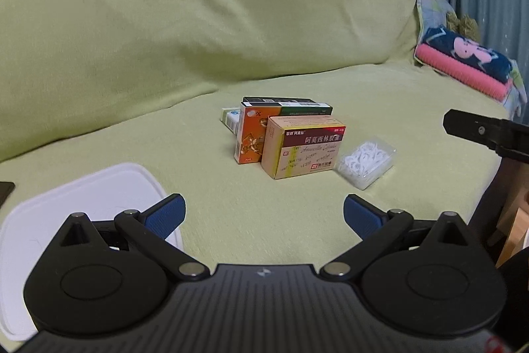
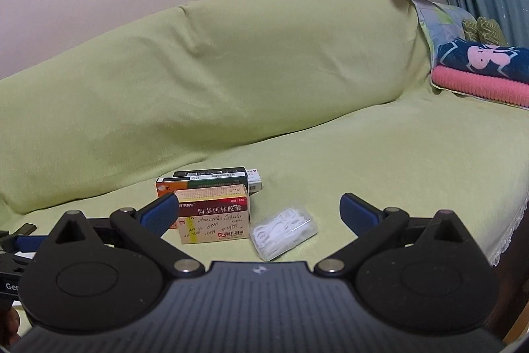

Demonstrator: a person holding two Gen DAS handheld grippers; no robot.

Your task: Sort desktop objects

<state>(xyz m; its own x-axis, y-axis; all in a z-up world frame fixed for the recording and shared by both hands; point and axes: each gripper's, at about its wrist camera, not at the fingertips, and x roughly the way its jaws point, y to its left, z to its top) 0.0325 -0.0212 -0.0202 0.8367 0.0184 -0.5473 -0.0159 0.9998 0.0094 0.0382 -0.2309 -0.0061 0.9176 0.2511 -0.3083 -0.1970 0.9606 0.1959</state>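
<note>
On the green sofa cover [image 1: 297, 204], medicine boxes [image 1: 302, 146] sit ahead of both grippers' spread, empty fingers [image 1: 165, 214].

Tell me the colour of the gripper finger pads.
Blue pads on black arms, clearest in the left wrist view.

Both wrist views look low, forward across sofa seat [image 1: 297, 220]; left nearer. Shared: medicine boxes [image 1: 302, 146] [image 2: 213, 214], backrest.
</note>
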